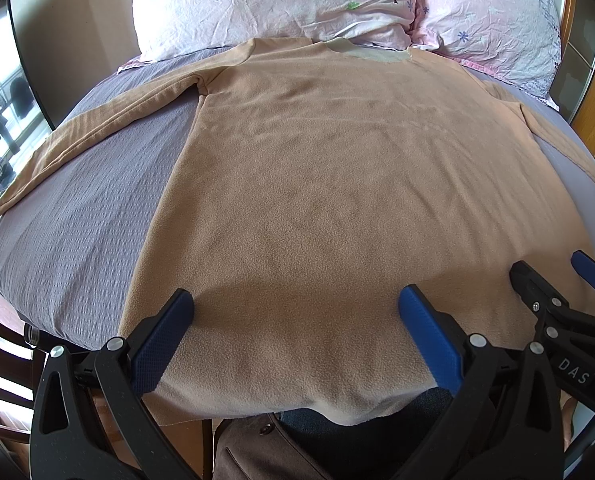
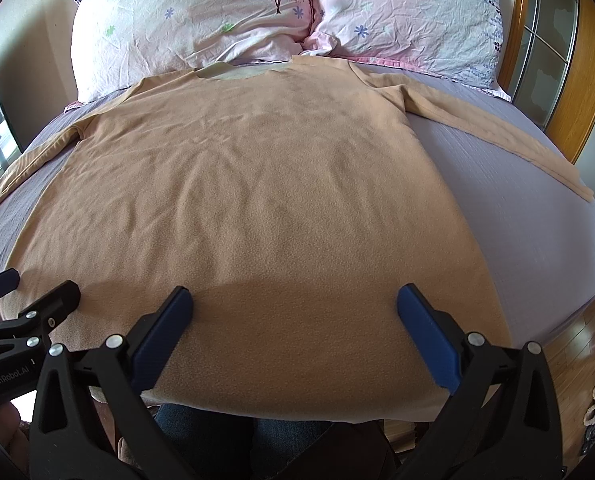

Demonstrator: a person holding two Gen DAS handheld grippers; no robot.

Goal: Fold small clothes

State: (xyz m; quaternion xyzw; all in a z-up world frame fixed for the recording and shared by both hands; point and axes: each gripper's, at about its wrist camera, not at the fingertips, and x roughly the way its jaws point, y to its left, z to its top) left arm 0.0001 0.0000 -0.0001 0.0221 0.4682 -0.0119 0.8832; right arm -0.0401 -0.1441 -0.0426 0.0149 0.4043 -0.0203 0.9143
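Tan long-sleeved fleece shirt (image 1: 317, 184): flat on grey bedspread (image 1: 77, 216), filling frame centre, collar at top, hem at bottom. Left gripper (image 1: 297, 320), right gripper (image 2: 295, 320): both released, at hem.

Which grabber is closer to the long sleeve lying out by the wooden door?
Right. The right gripper is over the hem of the tan fleece long-sleeved shirt, on the side of that sleeve. The left gripper is over the hem's other end, farther away.
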